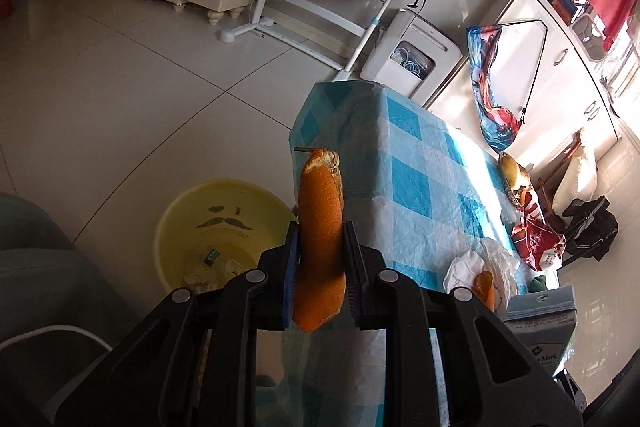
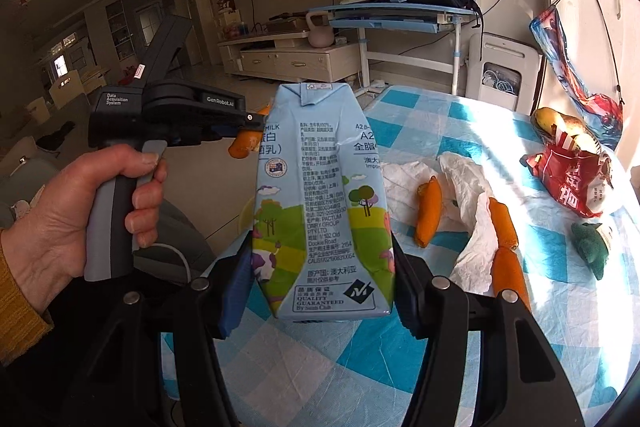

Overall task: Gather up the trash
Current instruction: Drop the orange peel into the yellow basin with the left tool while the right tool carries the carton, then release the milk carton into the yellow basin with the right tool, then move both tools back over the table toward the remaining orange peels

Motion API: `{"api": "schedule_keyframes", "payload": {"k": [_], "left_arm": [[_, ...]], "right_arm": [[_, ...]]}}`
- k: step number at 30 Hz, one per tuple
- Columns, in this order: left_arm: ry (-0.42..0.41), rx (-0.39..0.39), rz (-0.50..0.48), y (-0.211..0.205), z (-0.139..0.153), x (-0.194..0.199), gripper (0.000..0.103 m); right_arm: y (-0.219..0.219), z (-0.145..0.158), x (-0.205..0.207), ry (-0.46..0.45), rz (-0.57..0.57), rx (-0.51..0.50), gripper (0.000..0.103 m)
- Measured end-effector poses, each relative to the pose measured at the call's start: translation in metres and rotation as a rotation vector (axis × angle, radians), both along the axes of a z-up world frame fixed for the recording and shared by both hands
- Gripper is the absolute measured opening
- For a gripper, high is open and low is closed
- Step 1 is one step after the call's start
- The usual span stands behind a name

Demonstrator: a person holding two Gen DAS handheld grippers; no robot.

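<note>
A living room with pale floor tiles is surrounding a table (image 2: 460,131) draped in a blue-and-white checked cloth. At the centre of the left wrist view, the left gripper (image 1: 320,243) is clamping an orange peel (image 1: 321,223) upright, beyond the table edge, with a yellow basin (image 1: 188,223) on the floor at lower left. In the right wrist view, the left hand (image 2: 80,211) is gripping its handle at mid-left, device levelled sideways. The right gripper (image 2: 322,275) is squeezing a crumpled light-blue milk carton (image 2: 320,195) upright at frame centre, above the table. More orange peels (image 2: 429,211) and white tissue (image 2: 472,195) are lying on the cloth at right.
</note>
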State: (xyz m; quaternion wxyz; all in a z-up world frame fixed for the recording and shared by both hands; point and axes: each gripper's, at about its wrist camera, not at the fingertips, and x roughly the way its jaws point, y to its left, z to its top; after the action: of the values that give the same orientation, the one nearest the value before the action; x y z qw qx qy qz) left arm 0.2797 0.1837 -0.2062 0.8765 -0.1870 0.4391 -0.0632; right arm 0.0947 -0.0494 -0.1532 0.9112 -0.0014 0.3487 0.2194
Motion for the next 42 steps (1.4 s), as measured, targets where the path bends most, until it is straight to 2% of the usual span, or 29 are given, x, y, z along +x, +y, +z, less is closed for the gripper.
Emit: {"api": "schedule_keyframes", "payload": {"k": [2, 4, 6, 8, 10, 11, 13, 15, 19, 26, 30, 34, 36, 42], "left_arm": [[0.051, -0.006, 0.028, 0.008, -0.011, 0.013, 0.027], [0.091, -0.026, 0.06, 0.018, -0.02, 0.022, 0.05], [0.094, -0.042, 0.092, 0.025, -0.021, 0.021, 0.053], [0.065, -0.058, 0.111, 0.029, -0.011, 0.016, 0.057], [-0.004, -0.048, 0.119, 0.03, 0.009, 0.007, 0.066], [-0.046, -0.031, 0.124, 0.029, 0.022, 0.0, 0.069], [-0.13, 0.018, 0.137, 0.026, 0.045, -0.014, 0.087], [-0.197, 0.074, 0.148, 0.023, 0.066, -0.026, 0.094], [-0.271, 0.132, 0.151, 0.02, 0.092, -0.039, 0.096], [-0.315, 0.146, 0.178, 0.033, 0.12, -0.049, 0.096], [-0.332, 0.182, 0.17, 0.034, 0.128, -0.052, 0.096], [-0.324, 0.169, 0.171, 0.039, 0.128, -0.051, 0.096], [-0.312, 0.157, 0.175, 0.043, 0.126, -0.049, 0.096], [-0.289, 0.154, 0.175, 0.041, 0.119, -0.047, 0.096]], "right_arm": [[0.006, -0.001, 0.004, 0.006, 0.01, 0.002, 0.059], [0.011, -0.002, 0.008, 0.013, 0.017, 0.003, 0.059], [0.014, -0.002, 0.012, 0.021, 0.024, 0.004, 0.059], [0.02, -0.002, 0.016, 0.029, 0.033, 0.002, 0.059], [0.026, -0.003, 0.02, 0.037, 0.045, -0.006, 0.059], [0.029, -0.003, 0.022, 0.04, 0.051, -0.011, 0.059], [0.037, -0.005, 0.027, 0.049, 0.062, -0.018, 0.059], [0.044, -0.006, 0.034, 0.06, 0.071, -0.02, 0.059], [0.062, -0.01, 0.05, 0.084, 0.088, -0.029, 0.059], [0.093, -0.016, 0.088, 0.115, 0.121, -0.071, 0.059], [0.111, -0.019, 0.112, 0.127, 0.133, -0.088, 0.059], [0.12, -0.022, 0.129, 0.125, 0.106, -0.076, 0.061], [0.117, -0.018, 0.126, 0.124, 0.092, -0.053, 0.062], [0.097, -0.004, 0.079, 0.077, 0.095, -0.045, 0.065]]}}
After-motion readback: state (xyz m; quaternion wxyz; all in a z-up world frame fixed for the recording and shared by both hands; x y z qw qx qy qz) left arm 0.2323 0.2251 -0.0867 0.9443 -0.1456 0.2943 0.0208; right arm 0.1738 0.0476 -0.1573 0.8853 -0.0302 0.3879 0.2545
